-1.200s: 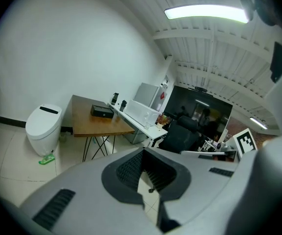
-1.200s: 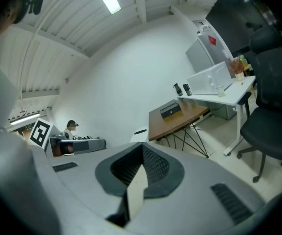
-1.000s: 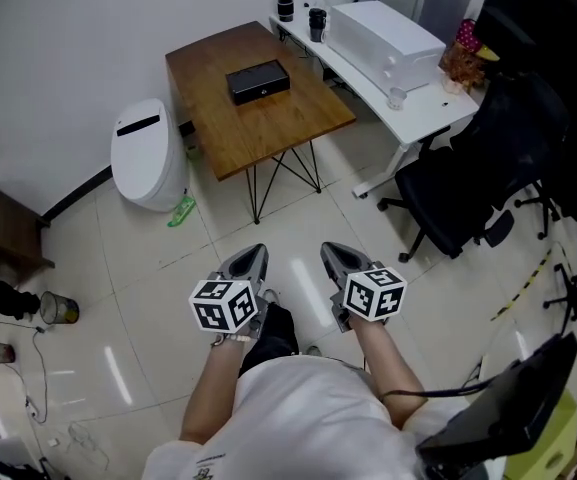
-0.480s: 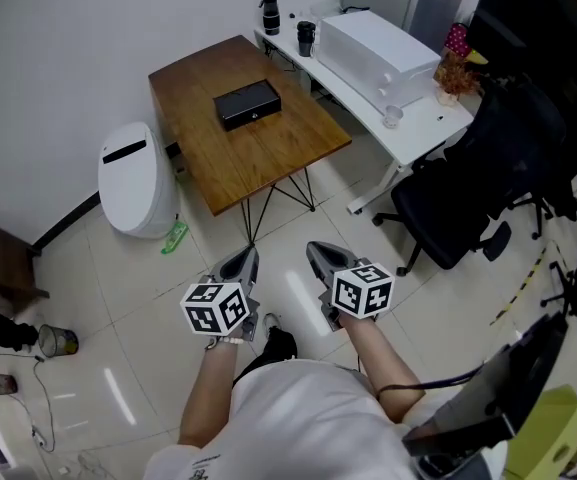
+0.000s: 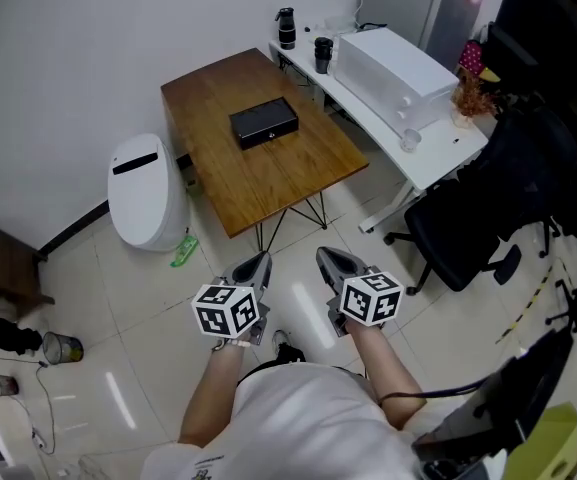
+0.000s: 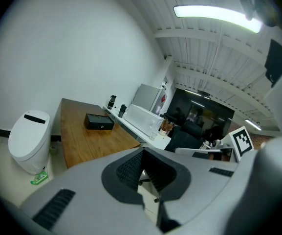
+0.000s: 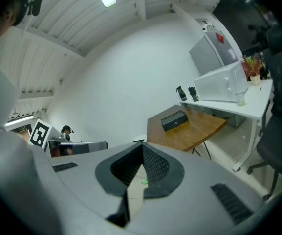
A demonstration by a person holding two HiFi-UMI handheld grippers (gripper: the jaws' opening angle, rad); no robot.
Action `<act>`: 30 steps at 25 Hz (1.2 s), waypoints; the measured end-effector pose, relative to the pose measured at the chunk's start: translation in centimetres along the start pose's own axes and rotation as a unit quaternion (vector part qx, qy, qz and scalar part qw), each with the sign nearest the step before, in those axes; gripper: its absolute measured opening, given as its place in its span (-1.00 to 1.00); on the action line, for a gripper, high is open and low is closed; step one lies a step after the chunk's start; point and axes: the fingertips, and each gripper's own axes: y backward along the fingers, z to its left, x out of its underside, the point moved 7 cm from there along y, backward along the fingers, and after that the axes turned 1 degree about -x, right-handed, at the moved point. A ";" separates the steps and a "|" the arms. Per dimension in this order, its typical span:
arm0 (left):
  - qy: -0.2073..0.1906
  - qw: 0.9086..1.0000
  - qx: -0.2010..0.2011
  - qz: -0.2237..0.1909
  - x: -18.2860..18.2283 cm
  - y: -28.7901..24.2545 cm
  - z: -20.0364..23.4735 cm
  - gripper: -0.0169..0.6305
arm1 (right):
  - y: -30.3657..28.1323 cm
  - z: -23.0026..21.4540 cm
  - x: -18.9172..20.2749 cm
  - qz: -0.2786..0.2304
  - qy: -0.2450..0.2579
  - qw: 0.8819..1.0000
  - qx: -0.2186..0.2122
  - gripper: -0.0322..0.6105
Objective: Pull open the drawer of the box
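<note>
Over the last second the black box (image 5: 264, 123) has slid lower in the head view. I take that to mean I am closing on the wooden table (image 5: 278, 183). Both tools stay low and close to my body, well short of it. The left gripper (image 5: 256, 264) has its ribbed dark pads pressed tip to tip with nothing between them, only floor tiles showing through the slot behind. The right gripper (image 5: 330, 259) is the same, pinched closed and empty.

So the task has not really started: the drawer looks shut and I still have to get there.

The box is a low, flat, matte black rectangle lying near the table's far middle, apart from everything else. A small pale spot shows on its side, perhaps a knob or lock, but it is too small to say.

The tabletop is smooth brown wood on thin black wire legs. Left of it stands a rounded white plastic bin (image 5: 148, 193), and to the right a white desk (image 5: 423, 153). The floor is glossy pale tile.
</note>
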 end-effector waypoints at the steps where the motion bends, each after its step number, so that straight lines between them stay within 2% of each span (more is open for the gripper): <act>1: -0.001 1.000 0.001 0.001 -0.3 -0.2 0.3 -0.94 | -0.4 0.1 -0.2 -0.001 0.001 1.000 0.000 -0.94; 16: -0.010 1.000 0.015 0.018 -2.5 -1.9 5.2 -0.94 | -4.8 0.8 -0.6 -0.009 -0.015 1.000 0.014 -0.94; 30: -0.002 0.999 0.009 0.032 -3.4 -5.8 7.0 -0.94 | -7.7 -2.7 -1.5 0.000 -0.039 0.999 0.018 -0.94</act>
